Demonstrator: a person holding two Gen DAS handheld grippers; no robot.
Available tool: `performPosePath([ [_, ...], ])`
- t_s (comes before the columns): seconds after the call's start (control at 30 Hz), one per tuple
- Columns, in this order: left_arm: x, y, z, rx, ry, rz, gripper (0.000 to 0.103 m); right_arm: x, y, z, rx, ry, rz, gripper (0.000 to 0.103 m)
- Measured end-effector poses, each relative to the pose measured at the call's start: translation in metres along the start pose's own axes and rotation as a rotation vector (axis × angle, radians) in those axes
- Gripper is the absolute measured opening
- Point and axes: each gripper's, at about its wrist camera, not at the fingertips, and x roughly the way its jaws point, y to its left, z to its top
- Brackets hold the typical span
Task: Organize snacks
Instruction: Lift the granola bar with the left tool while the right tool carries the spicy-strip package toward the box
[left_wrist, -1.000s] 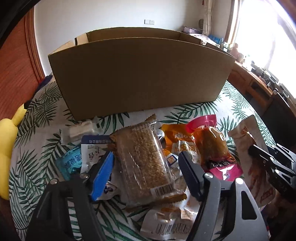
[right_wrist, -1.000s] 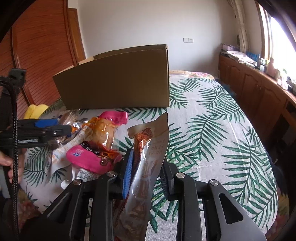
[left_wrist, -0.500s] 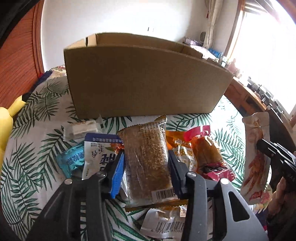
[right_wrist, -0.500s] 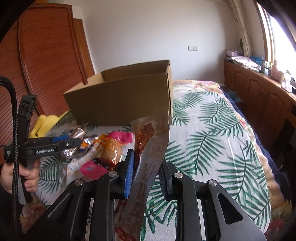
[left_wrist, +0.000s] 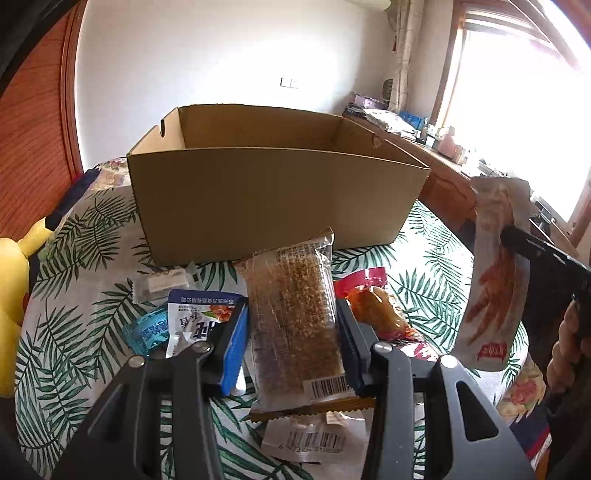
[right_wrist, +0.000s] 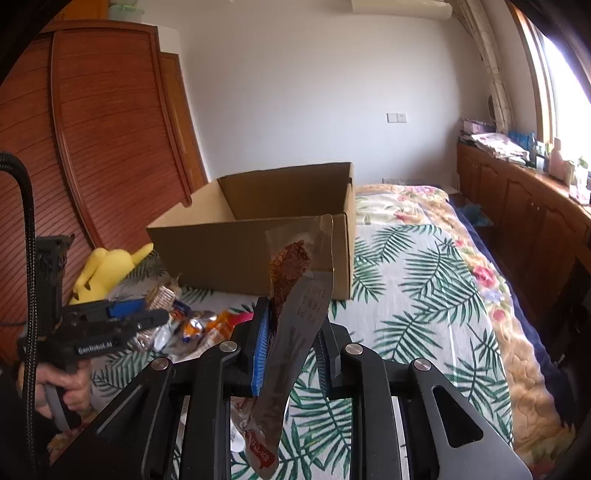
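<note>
My left gripper (left_wrist: 291, 332) is shut on a clear-wrapped grain bar (left_wrist: 291, 291), its blue pads pressing both long sides, and holds it just above the snack pile. My right gripper (right_wrist: 291, 339) is shut on a long pouch of reddish-brown snack (right_wrist: 295, 266), which hangs in the air. In the left wrist view that pouch (left_wrist: 491, 280) hangs at the right, level with the box's front wall. An open cardboard box (left_wrist: 277, 199) stands behind the pile, and what I see of its inside is bare. In the right wrist view the box (right_wrist: 240, 251) is ahead, and the left gripper (right_wrist: 147, 314) is low at the left.
Loose snacks lie on the palm-leaf bed cover (right_wrist: 424, 288): a blue-and-white packet (left_wrist: 195, 321), a teal packet (left_wrist: 147, 332), an orange-red sausage packet (left_wrist: 376, 314) and a barcoded wrapper (left_wrist: 306, 439). A yellow plush toy (right_wrist: 107, 266) sits left of the box. Wooden cabinets (right_wrist: 535, 206) line the right.
The left jaws closed onto the grain bar and raised it. The right gripper rose with its pouch. Both views now look over the box's front wall into it.
</note>
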Motion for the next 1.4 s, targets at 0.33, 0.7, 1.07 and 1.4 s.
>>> performPosePath([
  [0.33,-0.011,-0.003,0.0,0.002,-0.022,0.0,0.044,0.028,0.001,0.0,0.082,0.107,0.138,0.021],
  [0.7,-0.015,-0.01,-0.001,0.016,-0.019,0.009,0.044,0.082,-0.002,-0.025,0.12,0.246,0.112,0.033],
  [1.07,-0.014,-0.011,-0.001,0.022,-0.018,0.01,0.044,0.079,0.006,-0.042,0.024,0.264,0.042,0.043],
  [1.4,-0.016,-0.011,-0.002,0.02,-0.019,0.009,0.044,0.045,0.013,-0.042,-0.113,0.171,-0.053,0.028],
])
